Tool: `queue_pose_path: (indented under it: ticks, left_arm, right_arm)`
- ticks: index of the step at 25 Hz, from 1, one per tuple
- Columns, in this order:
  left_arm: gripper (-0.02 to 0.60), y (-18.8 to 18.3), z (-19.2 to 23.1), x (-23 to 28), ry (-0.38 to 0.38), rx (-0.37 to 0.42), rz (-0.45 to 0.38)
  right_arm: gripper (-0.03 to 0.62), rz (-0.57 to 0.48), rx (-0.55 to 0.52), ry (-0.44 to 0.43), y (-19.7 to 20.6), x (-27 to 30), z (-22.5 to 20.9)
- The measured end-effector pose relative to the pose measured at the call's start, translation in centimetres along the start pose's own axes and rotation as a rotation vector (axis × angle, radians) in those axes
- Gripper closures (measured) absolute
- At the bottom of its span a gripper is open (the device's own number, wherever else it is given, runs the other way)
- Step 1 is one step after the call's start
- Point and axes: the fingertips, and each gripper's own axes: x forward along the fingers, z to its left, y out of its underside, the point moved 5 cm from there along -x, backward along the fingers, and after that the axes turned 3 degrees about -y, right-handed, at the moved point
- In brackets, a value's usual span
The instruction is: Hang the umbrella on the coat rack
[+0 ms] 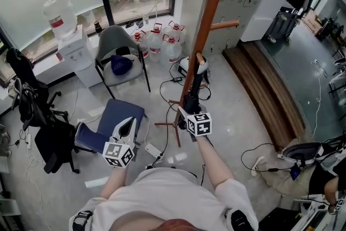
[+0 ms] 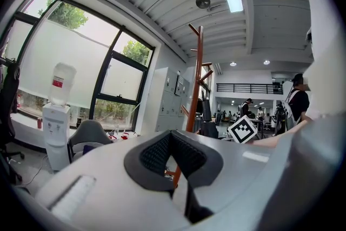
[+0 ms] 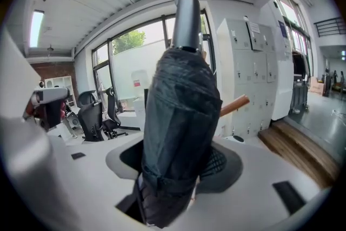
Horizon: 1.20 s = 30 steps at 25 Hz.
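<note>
The folded black umbrella (image 3: 178,132) is clamped between the jaws of the right claw (image 1: 190,109), just beside the coat rack (image 1: 208,13) pole, while the left claw (image 2: 172,136) is held closed and empty.

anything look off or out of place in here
Nothing looks spilled or broken. The one untidy spot is the floor by the coat rack, where a power strip and cables lie loose around its base. The umbrella is folded and held in the right gripper, not on a peg.

Black umbrella (image 3: 178,132), orange-brown coat rack (image 1: 208,13), black-and-white patterned marker cubes (image 1: 119,153), blue chair seat (image 1: 114,112)
</note>
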Motion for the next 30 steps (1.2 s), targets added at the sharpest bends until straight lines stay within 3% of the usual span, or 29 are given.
queue_pose_path:
  ticks: [7,23,26,30]
  left_arm:
    - [0.572,0.5,-0.1,-0.1,0.001,-0.004,0.004]
    - [0.572,0.7,0.1,-0.5,0.000,-0.004,0.017]
    - [0.572,1.0,-0.1,-0.6,0.003,-0.002,0.020]
    - [0.572,1.0,0.1,-0.7,-0.003,-0.001,0.021]
  right_arm:
    - [0.338,-0.075,-0.047,0.146,0.3,1.1,-0.8]
    - [0.338,-0.066,-0.074,0.167,0.0,1.7,-0.9]
    - [0.275,-0.069,-0.107,0.228,0.3,1.1,-0.9]
    - [0.263,-0.087,-0.105,0.240,0.7,-0.5,-0.4]
